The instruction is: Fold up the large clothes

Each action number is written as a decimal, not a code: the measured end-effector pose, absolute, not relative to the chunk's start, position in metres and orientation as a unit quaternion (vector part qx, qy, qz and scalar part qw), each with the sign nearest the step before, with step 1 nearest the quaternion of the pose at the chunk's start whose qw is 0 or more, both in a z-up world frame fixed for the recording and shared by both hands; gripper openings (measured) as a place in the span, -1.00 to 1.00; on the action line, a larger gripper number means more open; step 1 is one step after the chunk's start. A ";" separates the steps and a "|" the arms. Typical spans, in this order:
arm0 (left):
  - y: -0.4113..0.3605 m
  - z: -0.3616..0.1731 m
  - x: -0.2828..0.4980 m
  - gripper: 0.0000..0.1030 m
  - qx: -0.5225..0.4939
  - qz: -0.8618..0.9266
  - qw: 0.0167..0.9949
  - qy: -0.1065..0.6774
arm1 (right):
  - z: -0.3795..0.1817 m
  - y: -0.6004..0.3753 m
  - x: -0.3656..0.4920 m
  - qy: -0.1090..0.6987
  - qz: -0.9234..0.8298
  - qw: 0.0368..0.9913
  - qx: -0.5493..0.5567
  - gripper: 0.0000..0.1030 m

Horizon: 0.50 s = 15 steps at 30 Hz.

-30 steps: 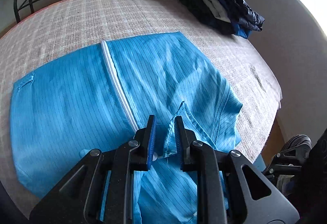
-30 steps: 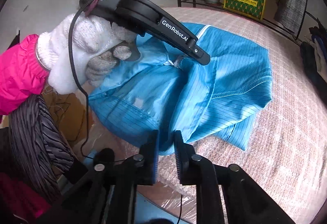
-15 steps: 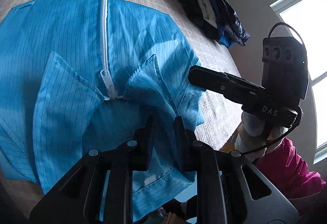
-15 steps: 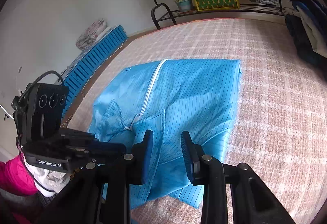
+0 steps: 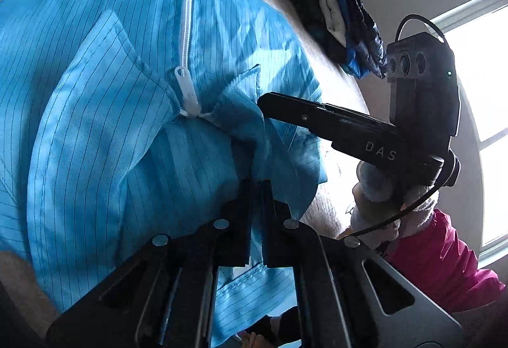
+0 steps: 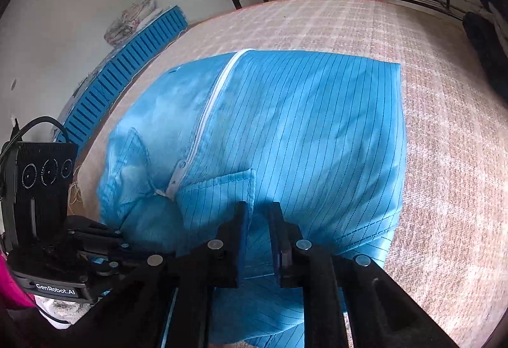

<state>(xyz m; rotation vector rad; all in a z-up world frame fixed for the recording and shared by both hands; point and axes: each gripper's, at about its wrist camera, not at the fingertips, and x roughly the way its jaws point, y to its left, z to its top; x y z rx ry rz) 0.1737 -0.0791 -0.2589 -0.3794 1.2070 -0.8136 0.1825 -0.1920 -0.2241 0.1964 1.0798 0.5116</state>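
The blue jacket (image 6: 301, 126) is lying zipped on the bed (image 6: 444, 157). The left gripper (image 5: 256, 208) is pinching its collar-side fabric; the right gripper (image 6: 258, 221), apparently slightly parted, is positioning for the fold.

Both wrist views look closely down over the blue garment (image 5: 127, 126).

A bed (image 6: 444, 132) covered with a pinkish-beige checked woven spread is seen carrying the things. A blue pinstriped zip-front garment (image 6: 301, 126) is laid directly on it, collar towards the near edge, its white zipper (image 6: 209, 113) closed. A pile of dark, blue and white clothes (image 5: 343, 27) is heaped on the bed's far right edge, well apart from the garment.
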 end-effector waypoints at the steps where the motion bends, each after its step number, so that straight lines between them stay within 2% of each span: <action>1: -0.076 -0.253 0.172 -0.97 -0.173 -0.375 0.729 0.546 | -0.221 -0.196 0.181 0.504 0.244 0.822 0.105 -0.73; 4: -0.053 -0.225 0.164 -0.96 -0.160 -0.379 0.749 0.519 | -0.211 -0.210 0.174 0.490 0.243 0.828 0.122 -0.49; 10: 0.020 -0.198 0.187 -0.91 -0.121 -0.277 0.829 0.471 | -0.200 -0.233 0.163 0.471 0.208 0.848 0.129 -0.49; 12: 0.042 -0.204 0.206 -0.91 -0.120 -0.233 0.848 0.461 | -0.201 -0.237 0.166 0.469 0.194 0.852 0.131 -0.49; 15: 0.065 -0.232 0.228 -0.91 -0.126 -0.177 0.846 0.487 | -0.208 -0.234 0.165 0.482 0.184 0.849 0.108 -0.52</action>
